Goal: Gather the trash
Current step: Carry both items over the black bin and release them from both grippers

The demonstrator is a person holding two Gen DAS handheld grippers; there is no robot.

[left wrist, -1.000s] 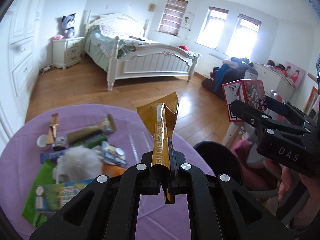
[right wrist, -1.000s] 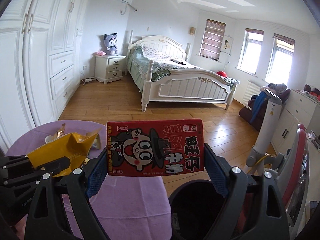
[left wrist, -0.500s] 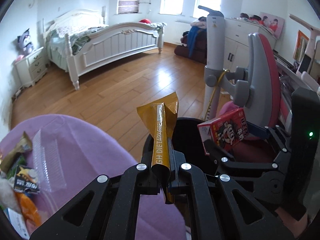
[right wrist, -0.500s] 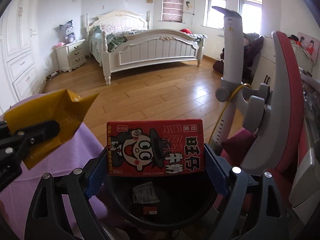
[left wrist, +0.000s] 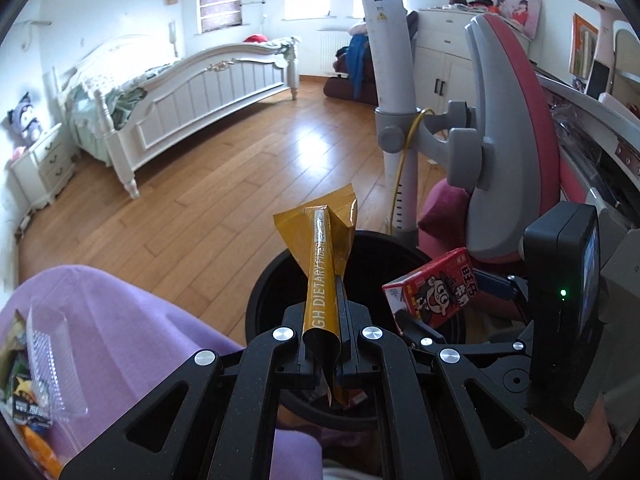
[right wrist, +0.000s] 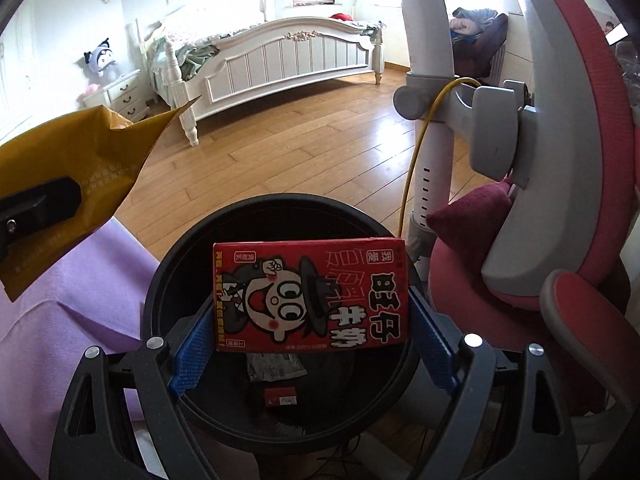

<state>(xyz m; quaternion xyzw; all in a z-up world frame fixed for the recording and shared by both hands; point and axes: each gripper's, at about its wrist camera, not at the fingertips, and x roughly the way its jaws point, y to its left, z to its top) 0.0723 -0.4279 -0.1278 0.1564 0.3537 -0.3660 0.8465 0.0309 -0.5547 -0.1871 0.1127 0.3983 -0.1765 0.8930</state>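
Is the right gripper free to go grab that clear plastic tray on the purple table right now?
Probably not: the right gripper is shut on the red milk carton over the black bin; it must drop that first.

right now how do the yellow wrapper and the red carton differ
The yellow wrapper is thin, creased and empty; the red carton is a stiff box. The left gripper is pinched nearly shut on the wrapper; the right gripper holds the carton with jaws spread wide. Both are held above the black bin.
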